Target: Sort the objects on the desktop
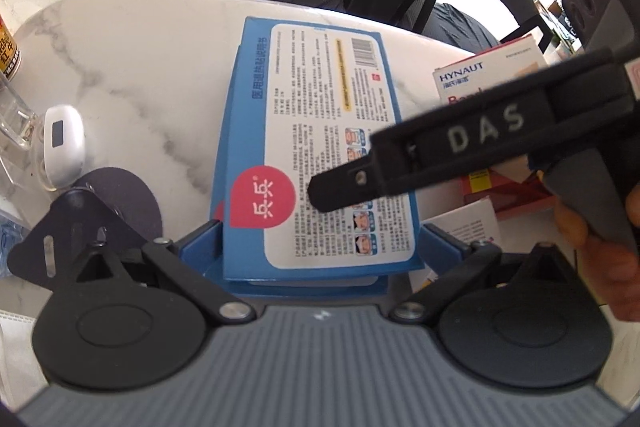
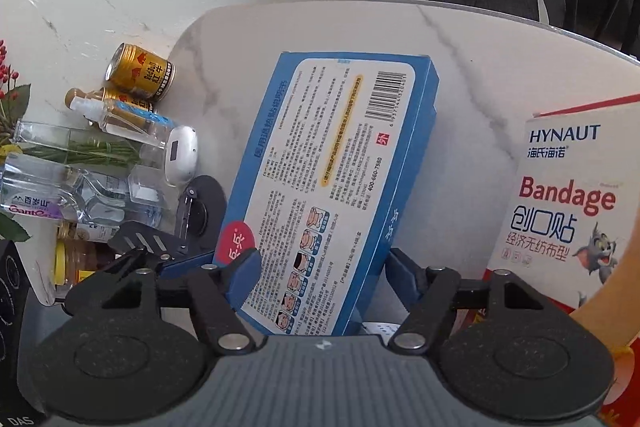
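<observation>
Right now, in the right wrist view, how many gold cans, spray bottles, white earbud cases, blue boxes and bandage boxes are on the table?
gold cans: 2
spray bottle: 1
white earbud case: 1
blue box: 1
bandage box: 1
Total: 6

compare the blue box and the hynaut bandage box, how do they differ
The blue box is blue with a white panel of dense small print and a barcode; the HYNAUT bandage box is white and red with large lettering and a cartoon cat. The blue box sits between the fingers of the right gripper, its back facing up; the bandage box sits off to the right, outside the gripper, front showing. Both are flat cardboard cartons at the marble table.
</observation>
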{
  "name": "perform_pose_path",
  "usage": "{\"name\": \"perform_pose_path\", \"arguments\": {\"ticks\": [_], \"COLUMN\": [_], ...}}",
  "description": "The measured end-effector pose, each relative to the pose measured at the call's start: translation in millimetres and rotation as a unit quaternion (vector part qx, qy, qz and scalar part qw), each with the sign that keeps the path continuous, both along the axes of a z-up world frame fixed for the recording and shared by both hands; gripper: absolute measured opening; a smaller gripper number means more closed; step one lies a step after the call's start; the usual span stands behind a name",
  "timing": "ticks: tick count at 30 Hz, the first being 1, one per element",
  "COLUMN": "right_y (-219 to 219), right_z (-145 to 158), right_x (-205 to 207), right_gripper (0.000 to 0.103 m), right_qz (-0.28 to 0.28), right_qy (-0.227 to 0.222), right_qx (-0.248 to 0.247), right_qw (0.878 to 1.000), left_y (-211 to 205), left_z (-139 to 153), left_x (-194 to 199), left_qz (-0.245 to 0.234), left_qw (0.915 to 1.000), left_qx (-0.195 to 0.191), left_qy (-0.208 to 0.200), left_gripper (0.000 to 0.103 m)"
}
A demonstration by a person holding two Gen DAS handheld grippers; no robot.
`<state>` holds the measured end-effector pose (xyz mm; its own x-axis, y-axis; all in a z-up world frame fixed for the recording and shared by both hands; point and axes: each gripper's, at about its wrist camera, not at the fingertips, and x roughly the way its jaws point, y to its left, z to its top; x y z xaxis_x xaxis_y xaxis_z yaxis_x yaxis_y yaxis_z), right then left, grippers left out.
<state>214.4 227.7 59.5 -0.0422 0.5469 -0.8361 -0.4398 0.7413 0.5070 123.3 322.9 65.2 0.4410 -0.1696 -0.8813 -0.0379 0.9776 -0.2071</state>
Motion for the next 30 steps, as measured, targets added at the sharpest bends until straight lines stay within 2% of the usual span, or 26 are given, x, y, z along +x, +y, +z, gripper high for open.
{"name": "perform_pose_path", "arguments": {"ticks": [3,7,14,16,21,25,30], "right_y": [-3,-23,-49,-58,-73,-78,-82], "right_z": [-1,0,13,16,20,26,48], "right_x": [-4,-5,-17,-22,-30,-36,-49], "right_gripper": [0.067,0.055,0.052,0.043,0.034,0.033,0.032], "right_qz": [-0.003,-0.040,-0.053,-0.057,-0.065,-0.061,-0.022], "right_qy": [-0.005,0.010,0.021,0.023,0.031,0.026,-0.010], "right_qx": [0.000,0.025,0.050,0.058,0.076,0.082,0.083], "right_qw": [1.000,0.999,0.997,0.996,0.994,0.994,0.996], "left_y": [2,10,14,14,9,7,6], "left_z": [1,2,9,12,15,15,13], "left_x": [-2,-8,-26,-31,-36,-36,-38], "left_qz": [0.001,0.014,0.017,0.012,-0.012,-0.027,-0.043], "left_qw": [1.0000,0.9989,0.9947,0.9941,0.9946,0.9940,0.9901], "left_qx": [-0.004,-0.045,-0.101,-0.108,-0.103,-0.106,-0.133], "left_qy": [0.000,0.001,-0.003,-0.006,0.000,0.002,0.007], "left_gripper": [0.103,0.103,0.103,0.103,0.103,0.103,0.103]}}
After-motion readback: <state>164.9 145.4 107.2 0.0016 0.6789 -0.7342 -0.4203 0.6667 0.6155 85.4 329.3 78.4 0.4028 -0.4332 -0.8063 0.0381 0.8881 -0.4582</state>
